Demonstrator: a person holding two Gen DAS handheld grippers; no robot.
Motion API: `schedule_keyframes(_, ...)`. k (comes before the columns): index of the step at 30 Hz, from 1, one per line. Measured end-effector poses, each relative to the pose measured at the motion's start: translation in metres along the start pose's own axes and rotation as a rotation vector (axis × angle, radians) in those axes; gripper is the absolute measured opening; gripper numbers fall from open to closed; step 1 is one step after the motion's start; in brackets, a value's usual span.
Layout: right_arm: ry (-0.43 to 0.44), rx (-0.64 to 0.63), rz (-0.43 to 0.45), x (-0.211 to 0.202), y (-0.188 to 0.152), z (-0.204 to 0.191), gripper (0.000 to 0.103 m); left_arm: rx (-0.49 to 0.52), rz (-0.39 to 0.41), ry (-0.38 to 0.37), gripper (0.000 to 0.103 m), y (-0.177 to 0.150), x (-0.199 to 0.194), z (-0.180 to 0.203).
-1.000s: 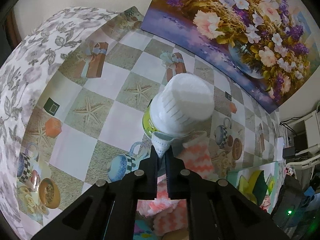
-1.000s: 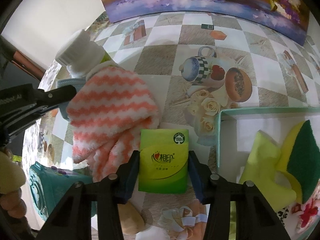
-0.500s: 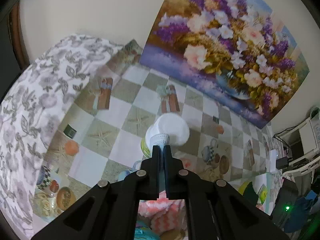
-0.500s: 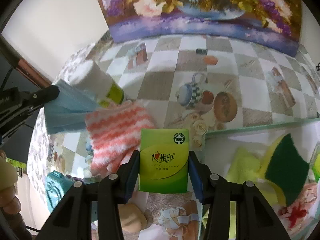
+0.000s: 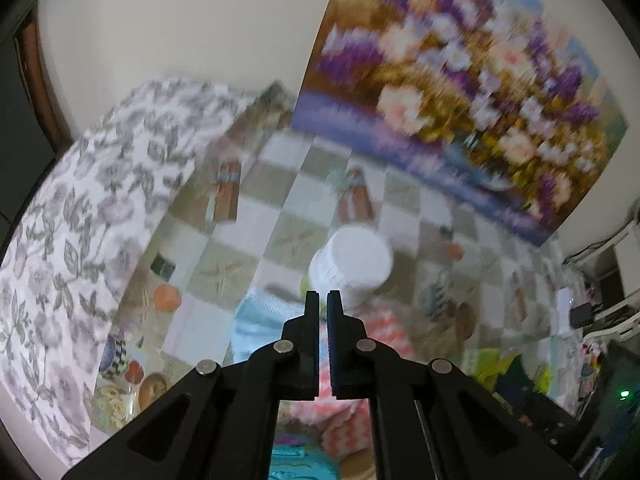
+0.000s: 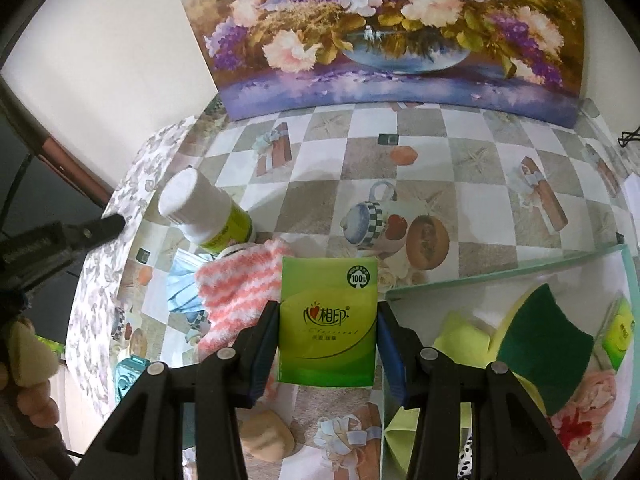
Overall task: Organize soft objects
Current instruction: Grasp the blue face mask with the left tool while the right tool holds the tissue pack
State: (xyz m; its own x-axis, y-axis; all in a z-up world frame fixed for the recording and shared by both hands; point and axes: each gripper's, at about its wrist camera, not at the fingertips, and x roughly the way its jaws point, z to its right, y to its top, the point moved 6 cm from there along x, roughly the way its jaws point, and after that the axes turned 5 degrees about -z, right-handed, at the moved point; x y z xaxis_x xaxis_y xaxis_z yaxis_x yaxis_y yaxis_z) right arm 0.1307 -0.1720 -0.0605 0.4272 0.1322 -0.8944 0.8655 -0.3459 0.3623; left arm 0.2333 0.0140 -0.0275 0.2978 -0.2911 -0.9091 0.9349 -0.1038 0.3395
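Two grippers are seen: the right gripper (image 6: 328,320), at lower centre, is clamped on a green tissue pack (image 6: 328,320); the left gripper (image 5: 322,300) fingers are closed, nothing held.

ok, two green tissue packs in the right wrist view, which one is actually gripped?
The large green tissue pack at centre, clamped upright in the right gripper. The other green pack lies in the tray at the right edge, beside the sponge.

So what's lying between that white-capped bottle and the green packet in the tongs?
In the right wrist view, a pink-and-white striped fluffy cloth lies between the white-capped bottle and the green tissue packet, with a light blue mask beside it.
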Motion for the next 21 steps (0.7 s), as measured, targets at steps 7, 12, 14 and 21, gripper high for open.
schedule_keyframes(7, 0.006, 0.007, -0.038, 0.012, -0.005, 0.003, 0.05, -0.046, -0.137, 0.043, 0.011, -0.012, 0.028, -0.033)
schedule_keyframes(12, 0.014, 0.002, -0.037, 0.011, -0.004, 0.0, 0.05, 0.011, -0.196, 0.082, 0.052, -0.006, 0.042, -0.048)
schedule_keyframes(14, 0.016, 0.006, -0.036, 0.011, -0.004, 0.001, 0.05, -0.007, -0.24, 0.053, 0.054, -0.005, 0.052, -0.055)
schedule_keyframes(21, 0.022, 0.027, -0.034, 0.011, -0.002, 0.007, 0.05, -0.084, -0.373, -0.086, 0.064, -0.016, 0.085, -0.07)
